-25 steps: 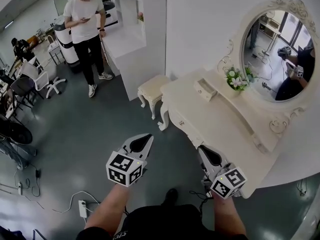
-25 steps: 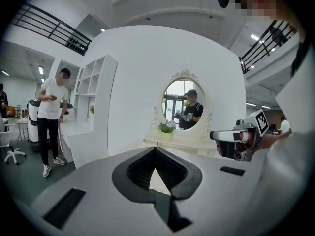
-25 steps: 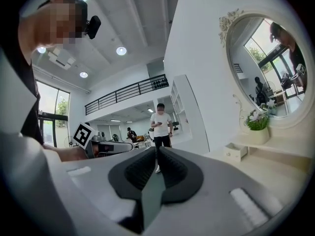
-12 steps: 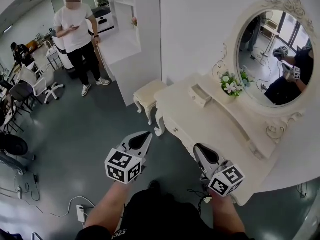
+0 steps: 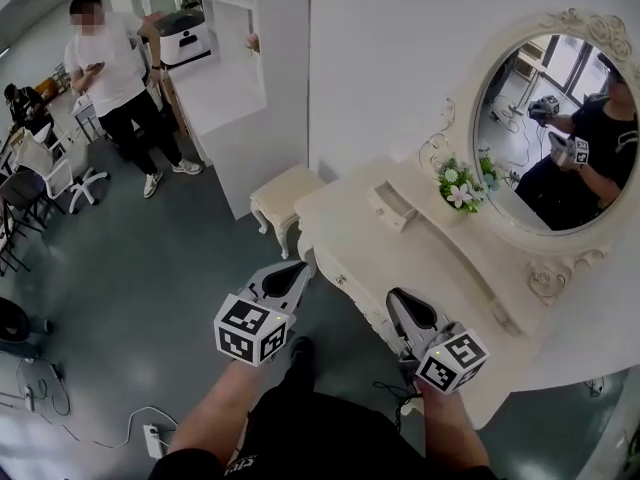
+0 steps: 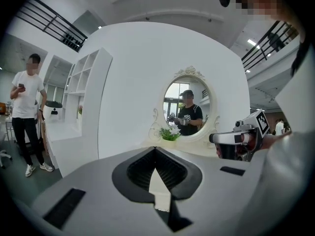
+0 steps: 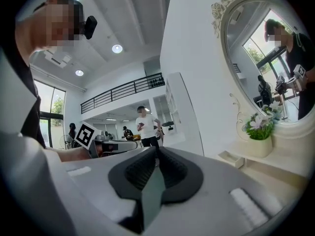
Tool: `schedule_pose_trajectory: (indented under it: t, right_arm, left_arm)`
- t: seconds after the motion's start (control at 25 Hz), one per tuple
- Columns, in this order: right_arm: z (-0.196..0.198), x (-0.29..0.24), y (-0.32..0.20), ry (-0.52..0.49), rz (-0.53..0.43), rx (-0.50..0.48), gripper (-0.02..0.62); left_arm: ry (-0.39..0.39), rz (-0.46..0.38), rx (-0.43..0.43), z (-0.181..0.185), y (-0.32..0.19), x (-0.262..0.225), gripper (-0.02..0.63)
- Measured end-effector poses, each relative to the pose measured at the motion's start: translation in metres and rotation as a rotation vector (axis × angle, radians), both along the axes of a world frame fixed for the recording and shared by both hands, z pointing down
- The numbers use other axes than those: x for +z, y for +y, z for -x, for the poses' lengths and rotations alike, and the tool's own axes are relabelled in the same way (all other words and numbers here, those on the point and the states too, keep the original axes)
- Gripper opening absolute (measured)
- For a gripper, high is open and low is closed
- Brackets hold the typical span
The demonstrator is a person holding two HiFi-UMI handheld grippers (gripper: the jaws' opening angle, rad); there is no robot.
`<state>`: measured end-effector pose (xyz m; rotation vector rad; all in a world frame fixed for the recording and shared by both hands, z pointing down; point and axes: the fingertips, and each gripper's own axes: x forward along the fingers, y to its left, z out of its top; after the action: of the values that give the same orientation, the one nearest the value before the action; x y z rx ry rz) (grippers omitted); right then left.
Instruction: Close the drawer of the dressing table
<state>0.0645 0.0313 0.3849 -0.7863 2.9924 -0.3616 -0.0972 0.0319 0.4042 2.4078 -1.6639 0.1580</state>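
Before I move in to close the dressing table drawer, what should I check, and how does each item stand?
1. Small drawer on the dressing table found, standing pulled out: ok.
2. Left hand-held gripper shut, nothing in it: ok.
3. Right hand-held gripper shut, nothing in it: ok.
4. A gripper in contact with the small drawer: not ok, both are short of it.
5. Flower pot apart from the small drawer: ok.
6. Inside of the small drawer free of objects: cannot tell.

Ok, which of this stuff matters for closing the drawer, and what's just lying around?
For the job: dressing table, drawer, left gripper, right gripper.
Just around: mirror, flowers, stool, bystander.
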Motion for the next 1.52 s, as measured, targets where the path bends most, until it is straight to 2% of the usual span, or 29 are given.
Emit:
schedule_pose_trajectory:
  t: [0.48, 0.76, 1.0, 1.24, 1.52]
  right_arm:
    - [0.069, -0.004, -0.113, 0.040, 0.027, 0.066, 0.034]
    - [0.094, 0.004, -0.149, 0.066, 0.065, 0.120, 0.034]
    - [0.087, 0.007, -0.171, 0.080, 0.085, 0.163, 0.034]
    - [0.058, 0.005, -0.196, 0.060, 0.082, 0.189, 0.034]
    - [0.020, 0.014, -0.231, 0.032, 0.097, 0.184, 0.034]
  left_arm:
    - [0.029, 0.002, 0.070, 0.063, -0.124, 0.000, 0.006]
    - [0.025, 0.003, 0.122, 0.087, -0.169, -0.001, 0.006]
    - [0.023, 0.040, 0.185, 0.068, -0.196, 0.009, 0.006]
    - [-0.001, 0.081, 0.239, 0.029, -0.222, 0.016, 0.006]
    - [-0.028, 0.112, 0.240, -0.013, -0.253, 0.030, 0.008]
